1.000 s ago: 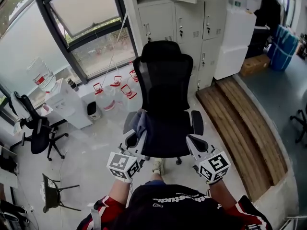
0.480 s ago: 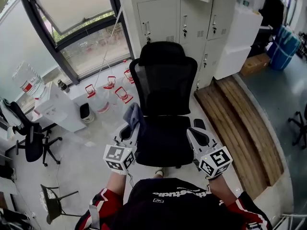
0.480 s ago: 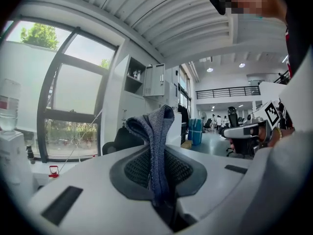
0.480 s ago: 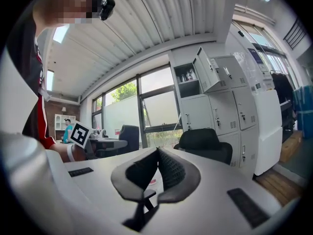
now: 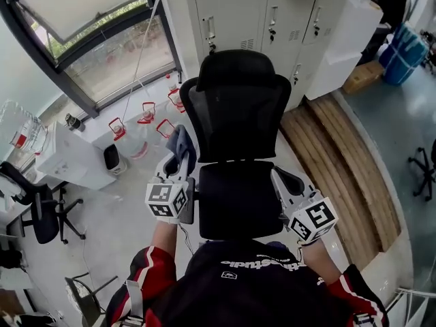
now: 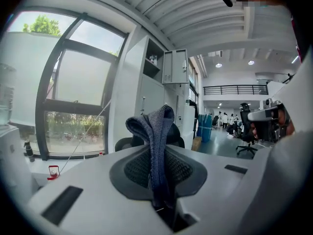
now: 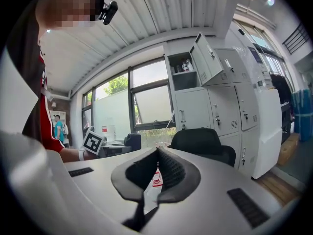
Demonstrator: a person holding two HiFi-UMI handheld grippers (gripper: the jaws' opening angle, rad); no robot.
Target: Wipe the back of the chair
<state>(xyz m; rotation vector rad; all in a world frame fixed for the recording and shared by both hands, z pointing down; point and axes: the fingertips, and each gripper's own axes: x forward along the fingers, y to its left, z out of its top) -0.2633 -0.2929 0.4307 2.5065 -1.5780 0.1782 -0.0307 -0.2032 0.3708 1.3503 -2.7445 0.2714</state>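
Holding a grey-blue cloth (image 6: 154, 131) pinched between its jaws, my left gripper (image 6: 156, 153) points its folded top upward, the fabric bunched above the dark pads. Nearest to me in the head view, white lettering runs across the chest of my dark shirt (image 5: 262, 268), too small to read. Each gripper carries a cube printed with black-and-white square markers and no words.

My right gripper (image 7: 157, 154) has its jaws closed to a touch at the tips and grips nothing. Through the slit behind the tips I glimpse a bit of white with a red ring, but I cannot tell what it is.

Just ahead of both grippers sits the black office chair (image 5: 235, 148), its seat (image 5: 237, 199) turned toward me and lying between them. The left gripper is by the left armrest and the right one by the right armrest.

The mesh chair back (image 5: 235, 111) rises beyond the seat, with the headrest above it. The cloth hangs just beside the back's lower left edge; whether it touches I cannot tell. The right gripper stays well apart from the back.

Farther left on the floor stand clear water jugs (image 5: 145, 125) with red handles. Behind the chair are pale lockers (image 5: 272, 12) with small tags I cannot read, and to the left a dark-framed window (image 5: 88, 33).
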